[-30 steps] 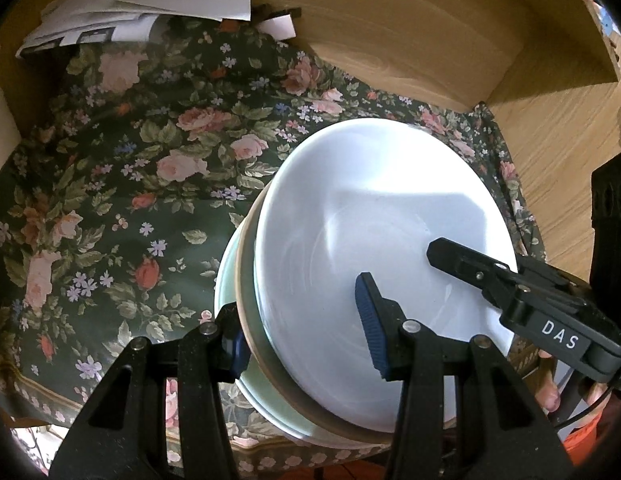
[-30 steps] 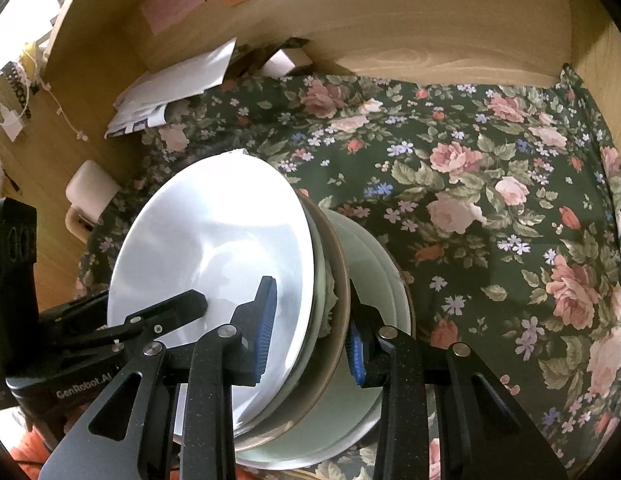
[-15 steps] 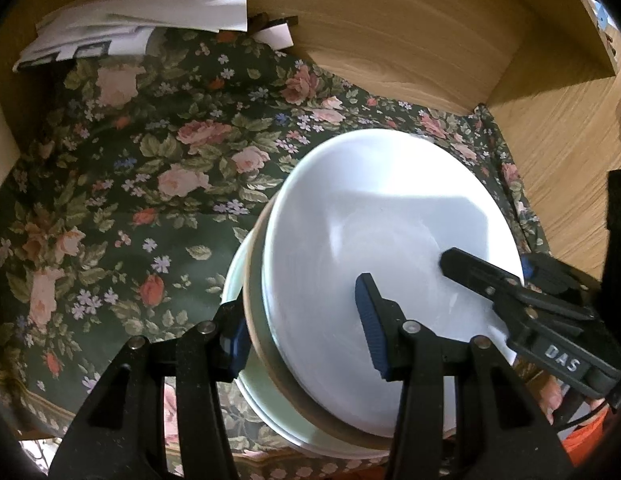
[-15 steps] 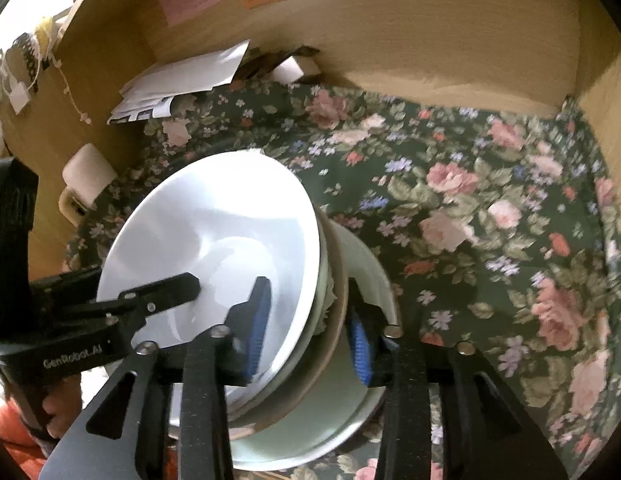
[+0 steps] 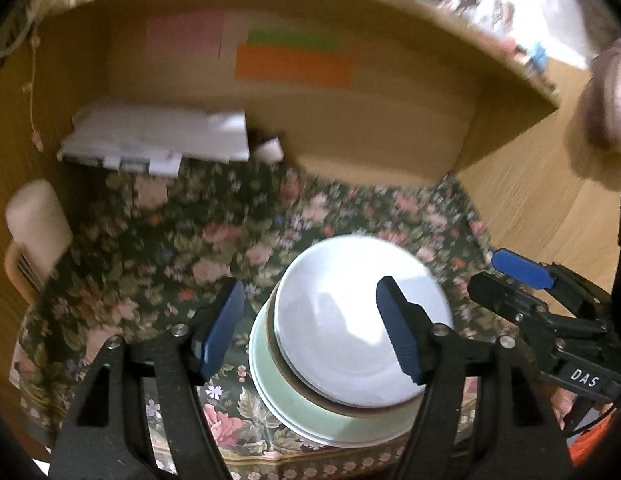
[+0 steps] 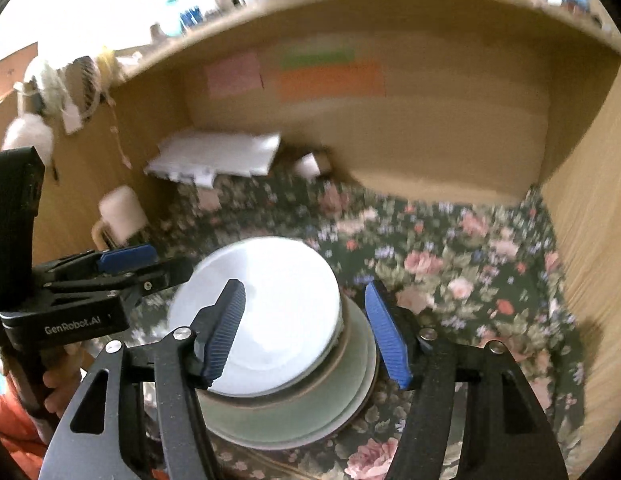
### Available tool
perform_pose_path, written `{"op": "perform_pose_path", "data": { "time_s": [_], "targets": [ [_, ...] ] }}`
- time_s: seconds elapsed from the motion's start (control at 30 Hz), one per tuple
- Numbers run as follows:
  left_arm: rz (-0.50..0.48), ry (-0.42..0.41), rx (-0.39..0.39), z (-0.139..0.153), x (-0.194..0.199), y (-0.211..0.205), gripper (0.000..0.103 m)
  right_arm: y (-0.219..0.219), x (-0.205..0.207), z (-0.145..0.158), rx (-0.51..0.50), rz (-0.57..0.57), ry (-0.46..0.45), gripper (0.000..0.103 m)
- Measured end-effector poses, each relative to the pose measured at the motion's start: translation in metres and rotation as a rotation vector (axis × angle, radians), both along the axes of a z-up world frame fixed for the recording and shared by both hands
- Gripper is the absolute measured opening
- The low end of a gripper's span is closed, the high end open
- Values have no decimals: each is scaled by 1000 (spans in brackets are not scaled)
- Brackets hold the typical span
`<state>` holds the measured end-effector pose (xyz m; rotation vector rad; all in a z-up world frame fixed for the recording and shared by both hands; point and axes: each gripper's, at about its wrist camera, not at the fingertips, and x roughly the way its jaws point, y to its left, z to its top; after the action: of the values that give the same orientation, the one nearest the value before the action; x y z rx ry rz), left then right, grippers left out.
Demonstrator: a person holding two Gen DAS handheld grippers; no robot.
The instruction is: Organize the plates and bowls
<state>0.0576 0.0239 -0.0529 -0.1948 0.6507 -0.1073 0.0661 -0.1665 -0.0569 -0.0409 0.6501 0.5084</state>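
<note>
the stack of dishes (image 5: pixel 342 360) sits in the lower middle of both views, on the flowery cloth (image 5: pixel 158 264) inside the wooden shelf space. a white bowl (image 5: pixel 358 320) is on top, then a brown-rimmed dish (image 6: pixel 346 364), then a pale green plate (image 5: pixel 302 408) at the bottom. big ones are low and small ones are high, i think so the pile will not tip

the left gripper (image 5: pixel 310 328) has its tongs spread wide. one blue pad is to the left of the stack and the other is in front of the white bowl, and neither one looks like it is squeezing anything. the right gripper (image 6: pixel 306 332) is spread wide too, with a pad on each side of the stack's right edge. both look let go of the pile, which seems to rest by itself on the cloth

at the upper left of the frame some white papers (image 5: pixel 158 140) lie at the back, and a cream thing (image 5: pixel 36 220) sits by the left wall. coloured sticky notes (image 5: pixel 290 64) are on the back board. the views are blurry
</note>
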Motion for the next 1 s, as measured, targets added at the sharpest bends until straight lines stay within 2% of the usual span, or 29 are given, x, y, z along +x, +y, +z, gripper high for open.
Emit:
{"op": "perform_pose_path", "data": {
  "time_s": [0.1, 0.2, 0.27, 0.33, 0.47, 0.67, 1.0],
  "targets": [
    [2, -71, -2, 16, -19, 1, 72, -1, -17, 16, 20, -5, -73, 60],
    [12, -148, 15, 28, -39, -2, 79, -1, -36, 30, 47, -7, -136, 69],
    [31, -222, 50, 38, -56, -5, 79, -1, -49, 38, 60, -11, -186, 74],
    [53, -283, 80, 46, -70, -7, 91, 0, -60, 45, 65, -14, -232, 78],
    [81, -369, 98, 54, -95, -8, 97, 0, -78, 51, 78, -25, -297, 86],
    [95, -399, 98, 55, -113, -9, 101, 0, -96, 53, 109, -24, -341, 101],
    [106, -413, 110, 51, -121, -10, 103, -2, -101, 51, 128, -35, -336, 103]
  ]
}}
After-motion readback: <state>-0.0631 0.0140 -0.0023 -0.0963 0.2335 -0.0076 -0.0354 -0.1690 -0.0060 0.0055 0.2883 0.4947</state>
